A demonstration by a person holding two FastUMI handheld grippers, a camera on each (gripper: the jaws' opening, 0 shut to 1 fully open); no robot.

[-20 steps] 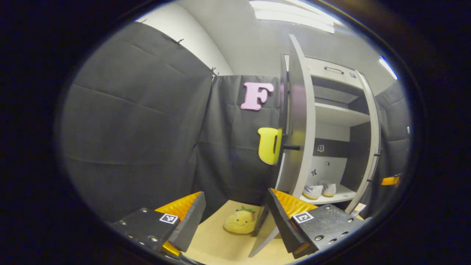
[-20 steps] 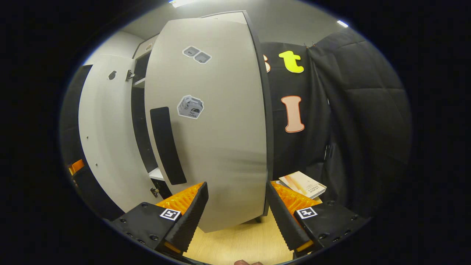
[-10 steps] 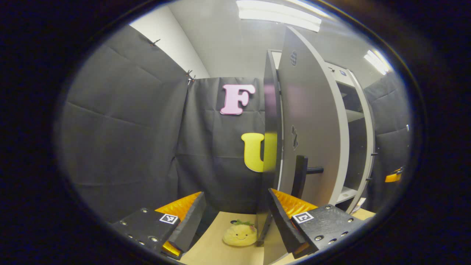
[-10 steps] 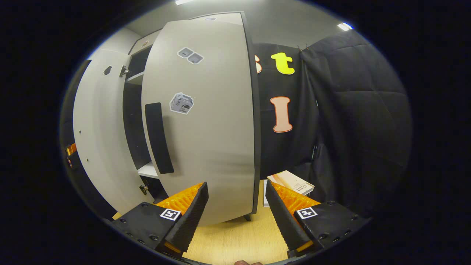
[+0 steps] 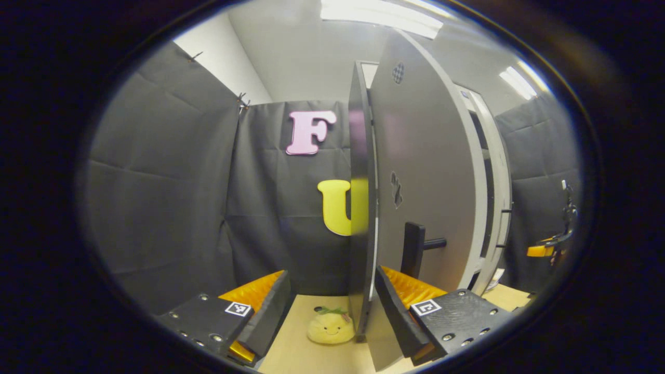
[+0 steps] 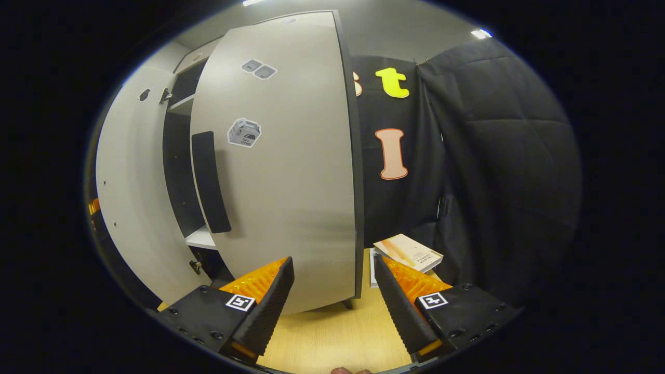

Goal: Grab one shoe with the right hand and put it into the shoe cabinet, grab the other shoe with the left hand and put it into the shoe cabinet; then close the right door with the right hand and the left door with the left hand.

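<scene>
Left gripper view shows the left door (image 5: pixel 426 171) of the shoe cabinet (image 5: pixel 493 171) standing edge-on and partly open, its dark handle (image 5: pixel 413 249) just past the left gripper (image 5: pixel 332 306), whose jaws are spread wide and hold nothing; a yellow plush toy (image 5: pixel 330 328) lies on the floor (image 5: pixel 306 358) between them. Right gripper view shows the right door (image 6: pixel 291 166), with its dark handle strip (image 6: pixel 210 182), also ajar before the right gripper (image 6: pixel 335 301), jaws wide apart and empty, and a book (image 6: pixel 410 253) on the floor beside the door's edge.
</scene>
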